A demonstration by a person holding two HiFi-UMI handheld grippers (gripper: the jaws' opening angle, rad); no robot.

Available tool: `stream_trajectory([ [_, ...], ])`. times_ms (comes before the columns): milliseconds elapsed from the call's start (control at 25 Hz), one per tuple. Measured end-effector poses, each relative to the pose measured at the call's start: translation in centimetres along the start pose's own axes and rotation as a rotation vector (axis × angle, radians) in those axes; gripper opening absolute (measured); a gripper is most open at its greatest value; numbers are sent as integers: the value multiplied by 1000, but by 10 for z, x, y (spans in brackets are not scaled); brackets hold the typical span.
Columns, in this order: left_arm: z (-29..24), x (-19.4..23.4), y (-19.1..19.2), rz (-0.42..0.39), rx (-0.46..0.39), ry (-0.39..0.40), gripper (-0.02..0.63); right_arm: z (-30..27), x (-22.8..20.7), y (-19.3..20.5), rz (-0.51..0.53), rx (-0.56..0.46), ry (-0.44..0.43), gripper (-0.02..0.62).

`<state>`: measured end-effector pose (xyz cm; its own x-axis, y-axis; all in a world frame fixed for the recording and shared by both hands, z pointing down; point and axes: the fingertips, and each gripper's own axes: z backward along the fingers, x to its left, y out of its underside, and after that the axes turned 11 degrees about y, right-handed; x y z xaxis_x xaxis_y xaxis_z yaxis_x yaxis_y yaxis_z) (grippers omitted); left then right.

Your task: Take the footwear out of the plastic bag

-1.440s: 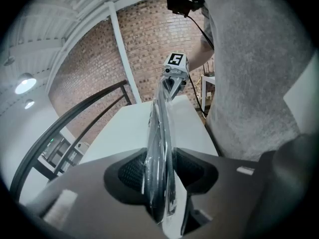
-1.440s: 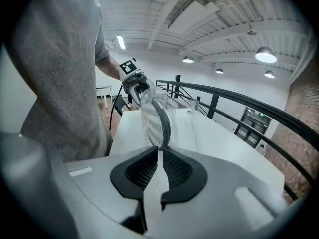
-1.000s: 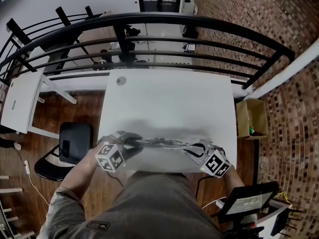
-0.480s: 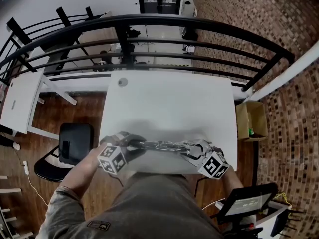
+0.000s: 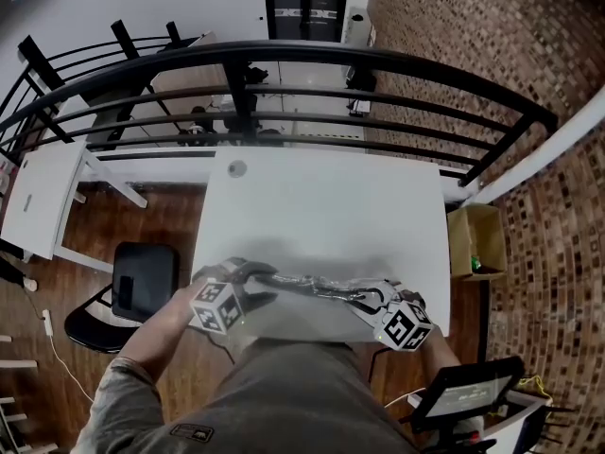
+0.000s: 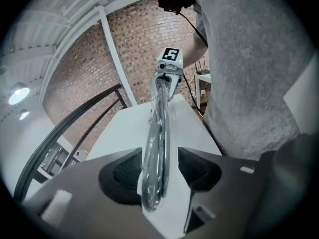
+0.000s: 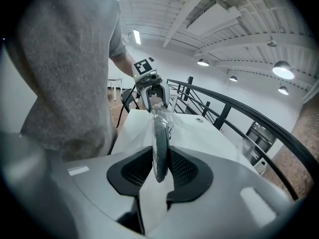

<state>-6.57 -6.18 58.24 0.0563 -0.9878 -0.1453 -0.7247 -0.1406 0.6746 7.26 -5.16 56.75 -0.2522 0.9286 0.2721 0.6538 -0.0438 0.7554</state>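
Note:
A clear plastic bag with dark footwear inside hangs stretched between my two grippers, just over the near edge of the white table. In the left gripper view the bag runs edge-on between the jaws of my left gripper. Those jaws have just been opening: the bag leans on one pad and a gap shows at the other. My right gripper has just been closing, and both its pads press on the bagged footwear. In the head view the left gripper and right gripper face each other.
A black railing curves behind the table. A black chair stands on the wooden floor at the left, beside a white bench. A cardboard box sits at the right and a small screen at the lower right.
The bag stays stretched between the grippers at the table's near edge. The right gripper's cube has rolled slightly. Neither hand has shifted noticeably.

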Motion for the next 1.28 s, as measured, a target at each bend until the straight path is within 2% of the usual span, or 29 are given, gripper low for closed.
stream_trajectory([
  [120,3,7,9,29,-1,-24,227,2,-1,2,-16,4,6,110],
  [480,6,18,35,33,64,-69,222,7,0,1,-7,3,11,106],
  [800,4,21,44,-11,139,-86,140,21,-7,5,-1,8,32,104],
  [1280,17,41,64,22,164,-176,47,49,-17,9,-7,18,114,104],
])
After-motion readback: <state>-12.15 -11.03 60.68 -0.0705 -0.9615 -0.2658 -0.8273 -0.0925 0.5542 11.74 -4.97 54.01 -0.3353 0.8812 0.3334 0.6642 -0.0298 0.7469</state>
